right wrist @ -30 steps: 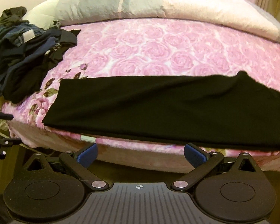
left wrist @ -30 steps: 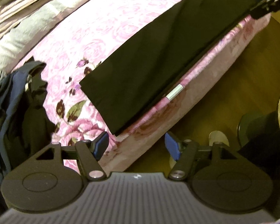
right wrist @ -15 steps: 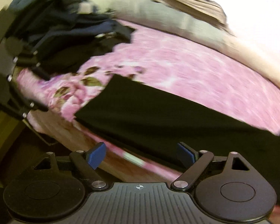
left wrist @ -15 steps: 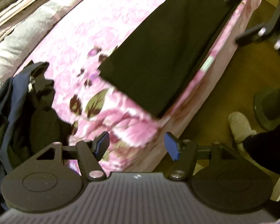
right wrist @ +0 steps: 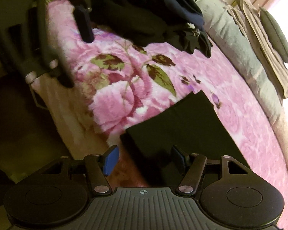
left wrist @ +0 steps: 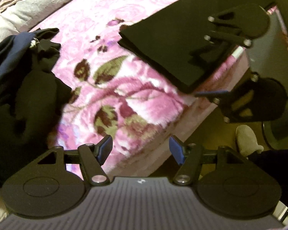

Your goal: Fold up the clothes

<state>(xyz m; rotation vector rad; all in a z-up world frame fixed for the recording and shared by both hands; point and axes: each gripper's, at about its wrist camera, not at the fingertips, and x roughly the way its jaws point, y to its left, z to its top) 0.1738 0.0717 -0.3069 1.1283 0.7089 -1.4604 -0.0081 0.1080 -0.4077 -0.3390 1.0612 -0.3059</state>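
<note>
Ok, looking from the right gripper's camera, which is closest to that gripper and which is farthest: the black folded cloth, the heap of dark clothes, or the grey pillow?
1. Black folded cloth: right at the right gripper, near the bed's edge.
2. Heap of dark clothes: farther up the pink blanket, upper left.
3. Grey pillow: farthest, at the far right.

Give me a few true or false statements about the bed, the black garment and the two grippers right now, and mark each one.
1. The black garment lies flat near the bed's edge. True.
2. The left gripper is clamped on cloth. False: its jaws are open and empty, over the pink floral blanket.
3. A pile of dark clothes sits on the blanket apart from the black garment. True.
4. The right gripper is shut. False: its jaws are open, by the garment's corner.
5. The blanket is plain blue. False: pink with roses.
</note>
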